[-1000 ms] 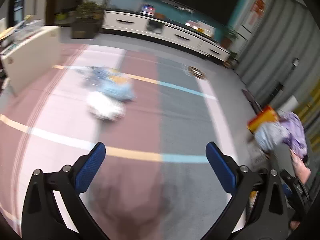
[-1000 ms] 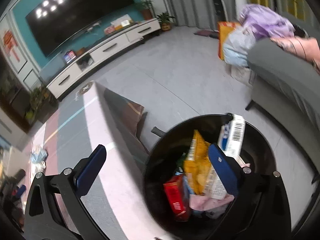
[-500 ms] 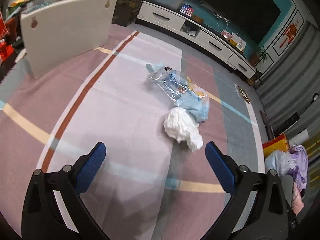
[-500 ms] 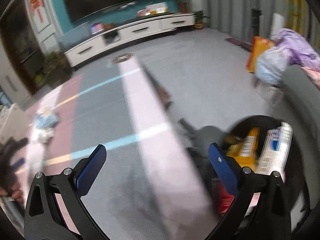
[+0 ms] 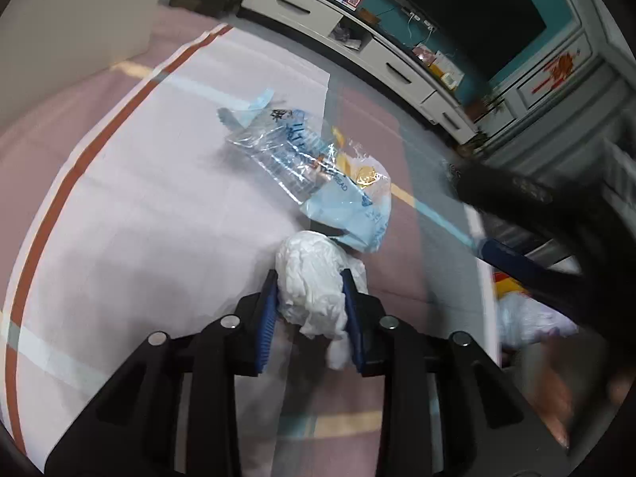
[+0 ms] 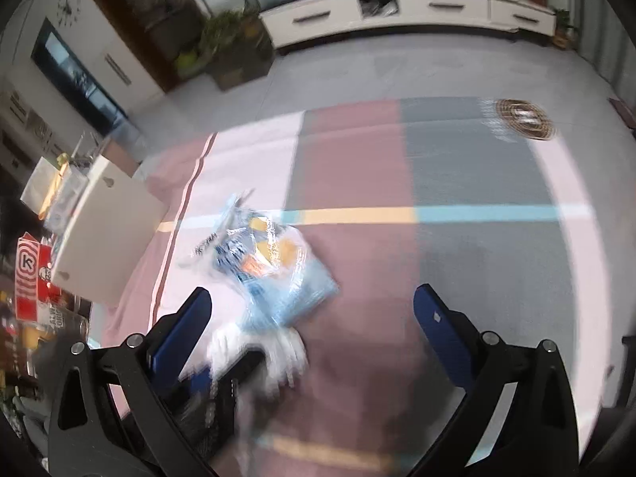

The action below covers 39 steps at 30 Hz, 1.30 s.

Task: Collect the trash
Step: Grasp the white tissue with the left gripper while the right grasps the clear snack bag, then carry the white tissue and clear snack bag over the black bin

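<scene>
left tongs (image 5: 309, 282) now clamped on white wad (image 5: 314, 282) | right tongs (image 6: 312, 310) apart, swung off bin

Left tongs (image 5: 309, 298) now clamped on white wad (image 5: 314, 282) (was open)

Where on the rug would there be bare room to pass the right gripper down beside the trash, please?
Free: the maroon and grey rug panels right of the blue plastic bag, under the open right gripper. Also the pale panel left of the bag. Crowded: around the white crumpled paper, clamped by the left gripper, bag touching it.
</scene>
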Motion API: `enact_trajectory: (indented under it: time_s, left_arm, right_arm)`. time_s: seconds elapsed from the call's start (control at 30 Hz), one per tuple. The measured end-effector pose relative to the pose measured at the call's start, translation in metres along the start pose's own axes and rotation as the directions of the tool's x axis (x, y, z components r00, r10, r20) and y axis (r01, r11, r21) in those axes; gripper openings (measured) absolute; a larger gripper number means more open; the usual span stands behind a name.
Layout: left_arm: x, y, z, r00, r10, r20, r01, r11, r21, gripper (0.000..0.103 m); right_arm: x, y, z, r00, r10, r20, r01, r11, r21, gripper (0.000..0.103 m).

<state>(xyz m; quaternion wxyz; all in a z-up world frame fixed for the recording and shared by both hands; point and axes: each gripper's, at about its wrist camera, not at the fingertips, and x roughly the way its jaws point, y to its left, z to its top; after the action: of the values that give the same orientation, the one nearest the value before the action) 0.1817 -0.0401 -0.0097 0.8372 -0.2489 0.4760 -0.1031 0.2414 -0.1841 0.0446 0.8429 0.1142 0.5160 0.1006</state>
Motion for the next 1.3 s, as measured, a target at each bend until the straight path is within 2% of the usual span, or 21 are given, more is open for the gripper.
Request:
enact_trajectory:
  time_s: [0.17,0.27,0.33,0.4,0.43,0.5,0.57,0.7,0.93,1.17,1.3]
  left_arm:
    - [-0.045,0.028,-0.001,0.998,0.034,0.059,-0.032,0.999,-0.022,0.031]
    - [-0.068,0.040,-0.001,0.996,0.046,0.074,-0.045,0.999,-0.020,0.031]
    - [-0.081,0.046,-0.003,0.995,0.056,0.084,-0.054,0.998,-0.022,0.031]
    - [-0.093,0.049,-0.007,0.992,0.074,0.105,-0.072,0.997,-0.022,0.031]
    - [-0.098,0.049,-0.008,0.990,0.086,0.113,-0.084,0.996,-0.024,0.031]
    - [-0.107,0.050,-0.013,0.988,0.095,0.123,-0.093,0.995,-0.021,0.031]
    - [-0.115,0.051,-0.018,0.986,0.103,0.130,-0.102,0.995,-0.015,0.031]
    - [-0.131,0.052,-0.032,0.983,0.126,0.137,-0.126,0.992,-0.007,0.032]
    - [-0.149,0.040,-0.072,0.982,0.137,0.127,-0.143,0.989,0.043,0.033]
    - [-0.160,0.023,-0.113,0.983,0.145,0.114,-0.155,0.984,0.086,0.033]
    - [-0.158,0.016,-0.132,0.986,0.140,0.088,-0.148,0.985,0.088,0.033]
  right_arm:
    - [0.044,0.024,0.009,0.999,0.013,-0.044,-0.014,1.000,-0.027,0.100]
    - [0.060,0.042,0.004,0.997,-0.010,-0.073,0.006,0.998,-0.064,0.100]
    - [0.067,0.053,-0.003,0.997,-0.016,-0.078,0.008,0.994,-0.105,0.096]
    - [0.072,0.064,-0.011,0.995,-0.053,-0.085,0.040,0.987,-0.153,0.082]
    - [0.072,0.069,-0.016,0.994,-0.081,-0.079,0.066,0.982,-0.178,0.079]
    - [0.068,0.074,-0.024,0.991,-0.125,-0.041,0.113,0.967,-0.229,0.052]
    - [0.063,0.075,-0.031,0.992,-0.118,-0.038,0.106,0.966,-0.237,0.039]
    - [0.043,0.067,-0.047,0.990,-0.137,-0.022,0.129,0.967,-0.220,0.028]
    - [-0.017,0.045,-0.097,0.996,-0.091,0.019,0.093,0.977,-0.190,0.025]
    - [-0.077,0.019,-0.169,0.996,-0.074,0.047,0.081,0.984,-0.161,0.025]
    - [-0.102,0.008,-0.190,0.996,-0.050,0.073,0.061,0.987,-0.147,0.025]
